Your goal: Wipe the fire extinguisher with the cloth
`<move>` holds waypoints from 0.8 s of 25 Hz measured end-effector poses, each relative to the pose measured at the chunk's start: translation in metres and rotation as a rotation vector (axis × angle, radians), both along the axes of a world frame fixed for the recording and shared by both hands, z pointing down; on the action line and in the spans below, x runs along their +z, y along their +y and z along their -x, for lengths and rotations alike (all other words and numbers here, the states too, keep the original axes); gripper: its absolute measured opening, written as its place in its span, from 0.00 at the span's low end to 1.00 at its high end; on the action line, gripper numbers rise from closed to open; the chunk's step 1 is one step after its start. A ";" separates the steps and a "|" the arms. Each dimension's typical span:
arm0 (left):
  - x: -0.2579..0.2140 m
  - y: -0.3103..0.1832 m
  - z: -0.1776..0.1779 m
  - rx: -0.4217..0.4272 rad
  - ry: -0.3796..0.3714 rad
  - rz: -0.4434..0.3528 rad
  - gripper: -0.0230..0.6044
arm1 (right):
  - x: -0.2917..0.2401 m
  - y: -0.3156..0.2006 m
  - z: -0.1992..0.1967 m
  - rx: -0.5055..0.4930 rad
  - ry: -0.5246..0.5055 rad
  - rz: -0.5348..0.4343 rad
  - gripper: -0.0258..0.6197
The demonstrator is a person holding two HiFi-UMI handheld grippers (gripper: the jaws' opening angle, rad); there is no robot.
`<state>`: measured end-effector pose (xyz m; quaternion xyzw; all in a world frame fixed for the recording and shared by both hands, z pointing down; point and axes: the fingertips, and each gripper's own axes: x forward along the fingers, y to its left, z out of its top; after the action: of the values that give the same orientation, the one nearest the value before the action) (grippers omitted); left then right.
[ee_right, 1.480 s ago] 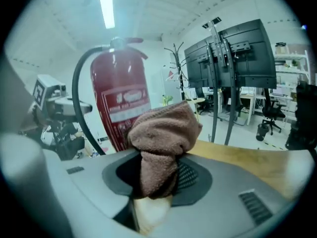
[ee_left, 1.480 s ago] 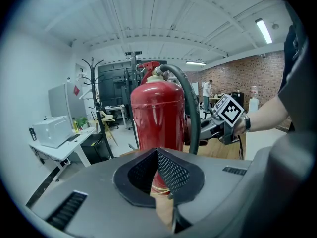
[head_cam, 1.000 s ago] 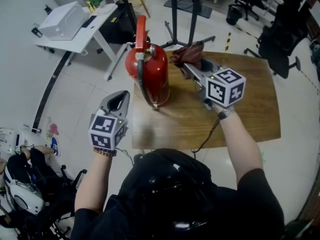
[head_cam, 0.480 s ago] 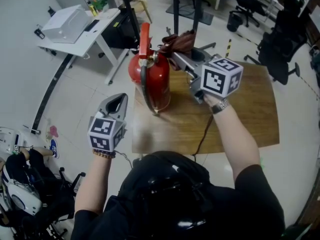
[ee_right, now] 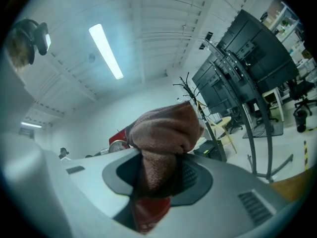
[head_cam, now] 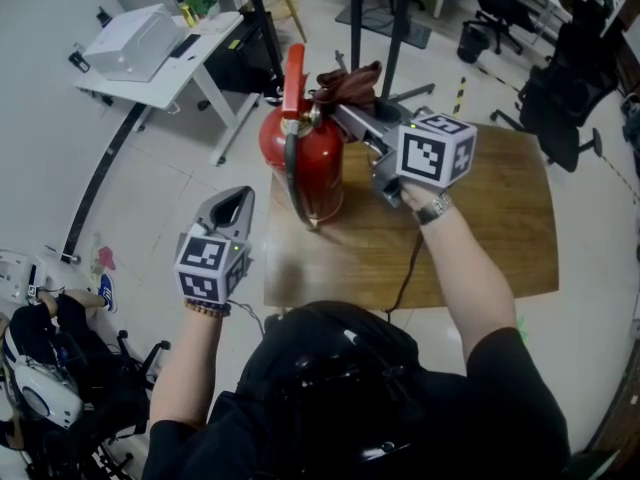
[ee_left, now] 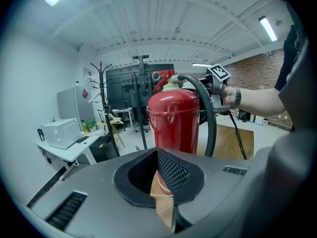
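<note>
The right gripper (head_cam: pixel 343 115) clamps the brown cloth (head_cam: pixel 350 80) beside the fire extinguisher (head_cam: pixel 308 158); the left gripper (head_cam: pixel 234 202) hangs closed, empty.

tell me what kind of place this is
Probably an office or lab workroom: a white desk with a printer-like box, black swivel chairs on a tiled floor, and strip lights on a bare ceiling.

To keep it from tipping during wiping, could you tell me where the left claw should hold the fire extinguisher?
Probably the red lever on top: it is narrow, while the round body looks too wide for the jaws. Come from the left, since the black hose hangs down the near side and the cloth in the right claw is at the right.
</note>
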<state>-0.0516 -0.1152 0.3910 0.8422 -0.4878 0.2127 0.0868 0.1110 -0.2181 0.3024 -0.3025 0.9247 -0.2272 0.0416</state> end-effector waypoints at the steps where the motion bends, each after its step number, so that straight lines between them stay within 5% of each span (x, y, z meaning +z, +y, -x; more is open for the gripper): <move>1: 0.001 0.000 0.000 0.000 0.000 0.003 0.04 | 0.000 -0.001 0.000 -0.001 -0.003 0.002 0.27; 20: 0.011 -0.004 -0.005 0.019 -0.021 0.026 0.04 | 0.032 -0.014 -0.013 0.038 -0.035 0.083 0.26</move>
<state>-0.0464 -0.1194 0.4020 0.8433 -0.4780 0.2285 0.0908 0.1244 -0.2323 0.3346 -0.3175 0.9077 -0.2700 0.0496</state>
